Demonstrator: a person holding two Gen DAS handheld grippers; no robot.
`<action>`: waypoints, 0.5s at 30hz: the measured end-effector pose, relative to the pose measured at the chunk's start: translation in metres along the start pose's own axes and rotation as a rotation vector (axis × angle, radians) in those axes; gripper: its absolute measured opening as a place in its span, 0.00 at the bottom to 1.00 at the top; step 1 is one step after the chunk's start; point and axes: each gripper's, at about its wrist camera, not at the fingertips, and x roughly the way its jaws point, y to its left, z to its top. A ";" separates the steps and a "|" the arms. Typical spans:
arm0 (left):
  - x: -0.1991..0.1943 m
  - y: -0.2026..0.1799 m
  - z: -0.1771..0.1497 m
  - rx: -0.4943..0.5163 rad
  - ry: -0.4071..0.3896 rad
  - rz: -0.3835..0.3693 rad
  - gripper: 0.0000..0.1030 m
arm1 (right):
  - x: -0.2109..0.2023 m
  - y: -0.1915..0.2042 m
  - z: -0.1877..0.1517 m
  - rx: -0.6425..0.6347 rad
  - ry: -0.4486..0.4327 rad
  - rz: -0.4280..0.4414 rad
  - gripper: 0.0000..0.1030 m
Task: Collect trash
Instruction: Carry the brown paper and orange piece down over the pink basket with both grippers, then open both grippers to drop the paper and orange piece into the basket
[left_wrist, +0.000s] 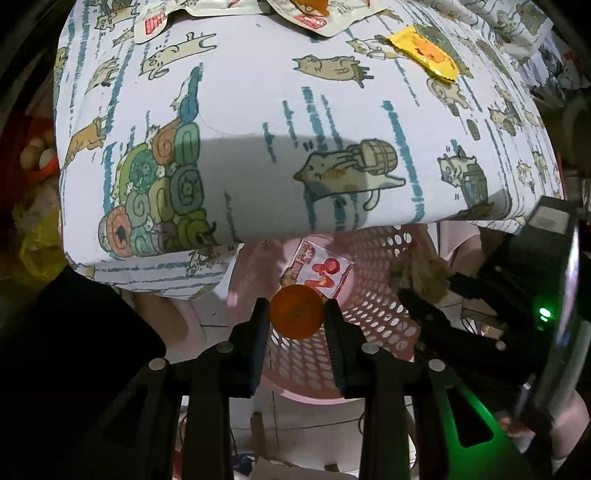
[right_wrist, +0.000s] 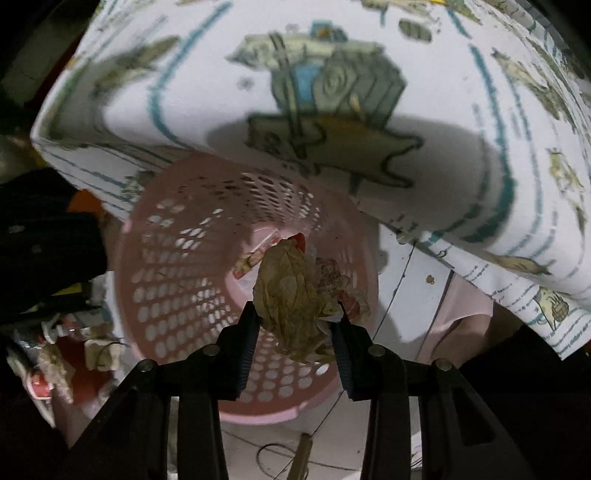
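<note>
My left gripper (left_wrist: 296, 314) is shut on a round orange lid (left_wrist: 296, 312) and holds it over the pink perforated basket (left_wrist: 373, 258), which stands on the floor below the table edge. A printed wrapper (left_wrist: 325, 271) lies inside the basket. My right gripper (right_wrist: 297, 314) is shut on a crumpled brown paper wad (right_wrist: 291, 295) over the same basket (right_wrist: 177, 266). The wad also shows in the left wrist view (left_wrist: 421, 275), with the right gripper's fingers (left_wrist: 424, 314) below it. A yellow sachet (left_wrist: 424, 51) and white wrappers (left_wrist: 321, 18) lie on the table.
The table is covered by a white cloth with cat drawings (left_wrist: 258, 92). Its near edge overhangs the basket. Clutter and a yellow bag (left_wrist: 37, 243) sit on the floor at left. White floor tiles and cables (right_wrist: 406, 288) lie beside the basket.
</note>
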 end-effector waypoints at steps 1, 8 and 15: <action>0.000 0.000 0.000 0.001 -0.001 0.002 0.28 | 0.004 -0.001 0.000 0.016 -0.005 -0.007 0.48; 0.017 -0.002 -0.003 0.016 0.020 0.025 0.28 | -0.003 -0.019 0.003 0.087 -0.055 -0.018 0.56; 0.052 -0.012 -0.002 0.052 0.080 0.078 0.28 | -0.030 -0.026 0.002 0.138 -0.119 -0.018 0.53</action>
